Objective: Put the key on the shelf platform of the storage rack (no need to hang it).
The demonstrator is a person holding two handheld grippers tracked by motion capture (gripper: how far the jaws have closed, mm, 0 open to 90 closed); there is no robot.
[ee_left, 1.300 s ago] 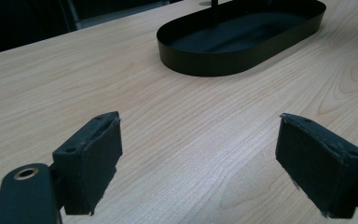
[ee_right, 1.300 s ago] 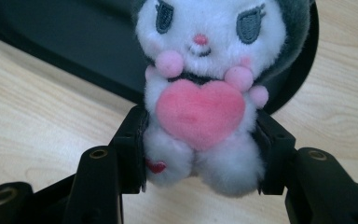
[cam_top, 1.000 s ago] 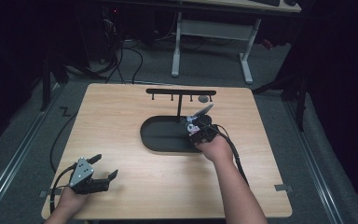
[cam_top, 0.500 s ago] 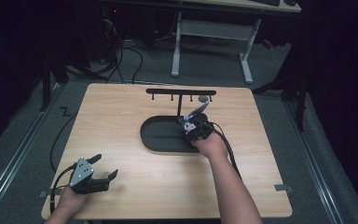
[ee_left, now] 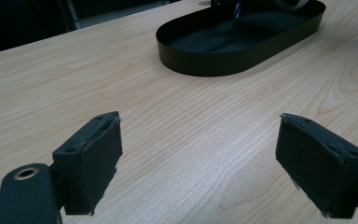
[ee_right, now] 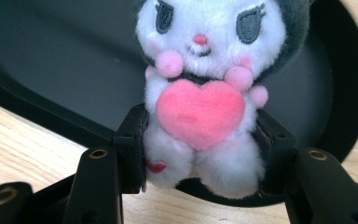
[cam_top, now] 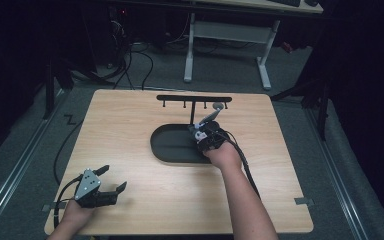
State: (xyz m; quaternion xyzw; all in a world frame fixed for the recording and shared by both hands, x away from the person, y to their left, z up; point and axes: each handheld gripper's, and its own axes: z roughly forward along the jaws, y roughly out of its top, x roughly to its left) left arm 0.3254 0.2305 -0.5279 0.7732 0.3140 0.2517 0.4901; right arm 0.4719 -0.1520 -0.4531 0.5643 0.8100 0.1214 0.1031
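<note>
We hold the plush toy [ee_right: 200, 98] clamped by its body in the right gripper [ee_right: 200, 154] over the black oval tray [ee_right: 51, 60], release outstanding, while the left gripper [ee_left: 209, 154] rests wide-jawed and empty near the table [cam_top: 130, 120] edge.

Looks like a lab or workshop: wooden table [cam_top: 130, 125] on grey carpet, cables [cam_top: 130, 60] upper left, white-legged desk [cam_top: 230, 35] at top.

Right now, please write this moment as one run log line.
right gripper: jaws shut on plush toy | toy over black oval tray | left gripper: jaws open, nothing held, over table
</note>
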